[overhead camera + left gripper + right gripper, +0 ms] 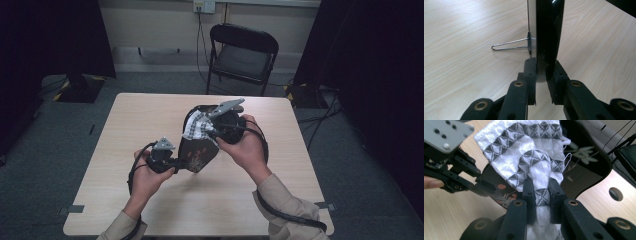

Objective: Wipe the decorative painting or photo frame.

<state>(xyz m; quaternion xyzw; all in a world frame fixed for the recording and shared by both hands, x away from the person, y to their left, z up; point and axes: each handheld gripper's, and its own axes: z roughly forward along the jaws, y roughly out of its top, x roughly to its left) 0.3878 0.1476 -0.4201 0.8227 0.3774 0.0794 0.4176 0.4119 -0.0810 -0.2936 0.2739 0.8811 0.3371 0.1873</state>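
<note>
A black lacquered tray (pixel 200 156) with a painted flower pattern stands on edge above the table, tilted. My left gripper (pixel 181 162) is shut on its lower left rim; in the left gripper view the jaws (pixel 541 72) clamp the glossy black tray (pixel 549 30), whose back is white and carries a wire loop (pixel 509 45). My right gripper (pixel 212 131) is shut on a white cloth (pixel 197 127) with a dark triangle pattern. In the right gripper view the cloth (pixel 524 147) is bunched between the pads (pixel 541 187) and lies against the tray (pixel 586 162), with the left gripper (pixel 484 188) at the left.
The pale wooden table (pixel 150 115) spreads around the tray. A black folding chair (pixel 242 50) stands behind its far edge. Dark curtains hang at both sides, and cables run on the floor at the right.
</note>
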